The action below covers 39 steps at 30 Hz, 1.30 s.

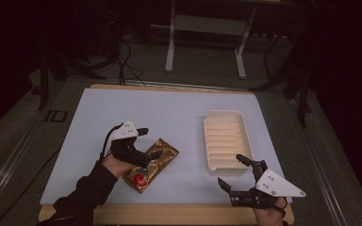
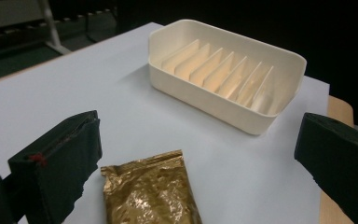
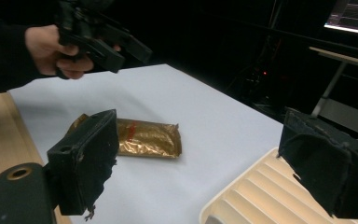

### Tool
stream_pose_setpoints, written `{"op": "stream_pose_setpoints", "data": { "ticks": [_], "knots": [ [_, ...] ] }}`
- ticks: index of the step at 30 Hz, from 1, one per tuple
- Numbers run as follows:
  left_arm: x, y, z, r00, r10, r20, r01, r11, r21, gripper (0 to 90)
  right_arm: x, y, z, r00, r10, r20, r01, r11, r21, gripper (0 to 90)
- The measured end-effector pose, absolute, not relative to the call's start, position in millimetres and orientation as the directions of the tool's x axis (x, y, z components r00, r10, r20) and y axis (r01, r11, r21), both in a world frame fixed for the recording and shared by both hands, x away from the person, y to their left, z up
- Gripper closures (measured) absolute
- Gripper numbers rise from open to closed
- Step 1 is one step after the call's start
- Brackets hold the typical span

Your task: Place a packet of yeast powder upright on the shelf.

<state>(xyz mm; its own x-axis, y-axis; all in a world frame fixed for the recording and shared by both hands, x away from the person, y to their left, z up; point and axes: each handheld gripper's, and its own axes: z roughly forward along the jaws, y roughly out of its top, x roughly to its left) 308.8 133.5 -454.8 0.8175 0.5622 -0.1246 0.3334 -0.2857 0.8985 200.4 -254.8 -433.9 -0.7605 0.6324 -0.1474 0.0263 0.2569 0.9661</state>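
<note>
Jaws on my left gripper [image 1: 148, 143] stand spread wide, hovering just over the near end of the gold foil packet [image 1: 152, 165], which lies flat on the white table sheet [image 1: 179, 108] left of centre. My right gripper [image 1: 235, 172] is also spread wide with nothing between its jaws, held at the near right edge of the table, just beside the near end of the empty cream ribbed tray [image 1: 226, 139].
</note>
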Motion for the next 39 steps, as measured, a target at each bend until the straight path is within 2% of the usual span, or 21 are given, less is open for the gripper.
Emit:
{"op": "stream_pose_setpoints", "data": {
  "ticks": [6, 15, 16, 24, 39],
  "knots": [
    [327, 126, -465, 0.823, 0.555, -0.119, 0.349, -0.33, 0.877, 1.2, 201, -253, -434, -0.768, 0.628, -0.123, 0.069, 0.272, 0.96, 10.7],
    [350, 124, -491, 0.816, 0.564, -0.125, 0.382, -0.365, 0.849, 10.5, 195, -245, -433, -0.793, 0.596, -0.122, 0.056, 0.271, 0.961, 10.7],
    [352, 123, -494, 0.812, 0.571, -0.121, 0.386, -0.368, 0.846, 14.3, 195, -245, -434, -0.796, 0.593, -0.123, 0.06, 0.278, 0.959, 10.7],
    [371, 125, -514, 0.785, 0.607, -0.127, 0.441, -0.402, 0.803, 20.4, 195, -244, -435, -0.801, 0.588, -0.115, 0.069, 0.282, 0.957, 10.9],
    [385, 122, -541, 0.764, 0.638, -0.095, 0.481, -0.466, 0.742, 36.1, 197, -244, -437, -0.804, 0.585, -0.102, 0.085, 0.283, 0.955, 12.0]
  ]
}}
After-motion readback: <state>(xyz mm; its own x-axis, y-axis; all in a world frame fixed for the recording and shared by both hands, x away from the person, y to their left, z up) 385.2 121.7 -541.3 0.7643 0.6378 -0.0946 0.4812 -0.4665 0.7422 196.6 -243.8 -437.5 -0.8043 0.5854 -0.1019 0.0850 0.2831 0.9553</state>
